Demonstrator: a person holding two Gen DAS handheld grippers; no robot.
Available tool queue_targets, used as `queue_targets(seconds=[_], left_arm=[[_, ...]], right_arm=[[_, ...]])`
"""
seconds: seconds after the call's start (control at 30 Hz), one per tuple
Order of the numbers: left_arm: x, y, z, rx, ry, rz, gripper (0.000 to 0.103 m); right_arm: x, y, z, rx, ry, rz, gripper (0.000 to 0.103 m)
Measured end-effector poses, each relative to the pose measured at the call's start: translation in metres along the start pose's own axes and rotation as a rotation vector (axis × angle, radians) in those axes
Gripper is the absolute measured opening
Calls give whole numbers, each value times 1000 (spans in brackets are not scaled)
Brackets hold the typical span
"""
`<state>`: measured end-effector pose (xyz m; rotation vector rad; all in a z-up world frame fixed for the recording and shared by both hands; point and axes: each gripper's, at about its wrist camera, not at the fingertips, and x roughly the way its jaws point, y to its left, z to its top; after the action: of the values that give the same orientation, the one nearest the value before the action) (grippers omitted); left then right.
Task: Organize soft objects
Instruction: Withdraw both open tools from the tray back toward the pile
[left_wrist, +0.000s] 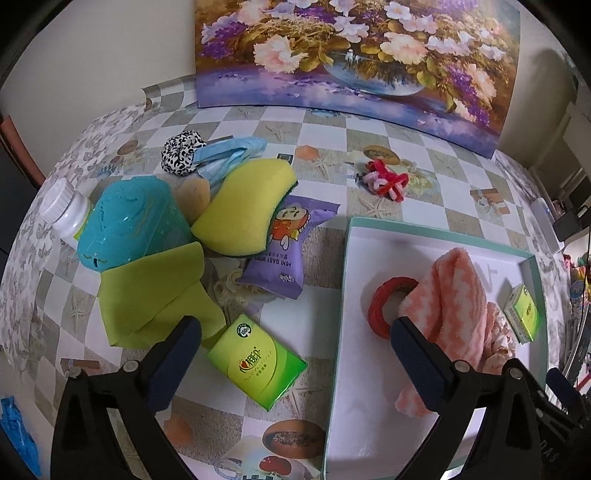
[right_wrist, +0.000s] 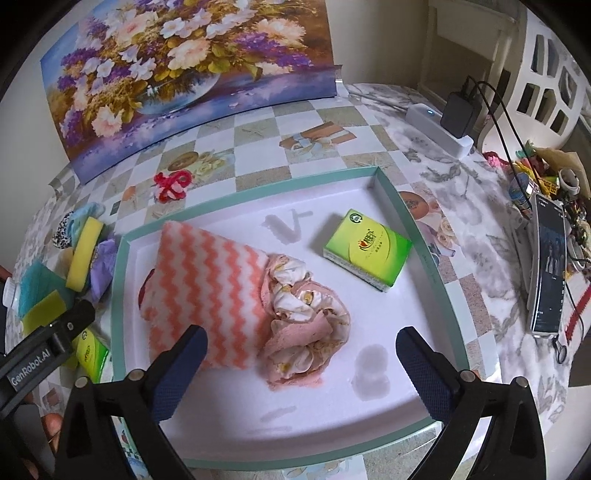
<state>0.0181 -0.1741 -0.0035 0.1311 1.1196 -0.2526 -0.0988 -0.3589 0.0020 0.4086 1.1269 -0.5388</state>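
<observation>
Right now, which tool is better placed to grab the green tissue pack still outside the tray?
Left. The left tool hangs open right over the green tissue pack on the table; the right tool is open over the tray.

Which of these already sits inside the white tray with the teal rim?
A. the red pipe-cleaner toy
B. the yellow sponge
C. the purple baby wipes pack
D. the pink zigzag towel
D: the pink zigzag towel lies on the floor of the white tray, beside a crumpled floral cloth and a green tissue pack; the other three lie outside it on the tablecloth.
</observation>
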Motion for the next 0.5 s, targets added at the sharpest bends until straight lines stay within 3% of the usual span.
queue_targets(seconds=[0.5], left_arm=[[-43, 10, 8, 60, -119, -60, 102]], right_arm=[[-40, 23, 15, 7, -86, 38, 103]])
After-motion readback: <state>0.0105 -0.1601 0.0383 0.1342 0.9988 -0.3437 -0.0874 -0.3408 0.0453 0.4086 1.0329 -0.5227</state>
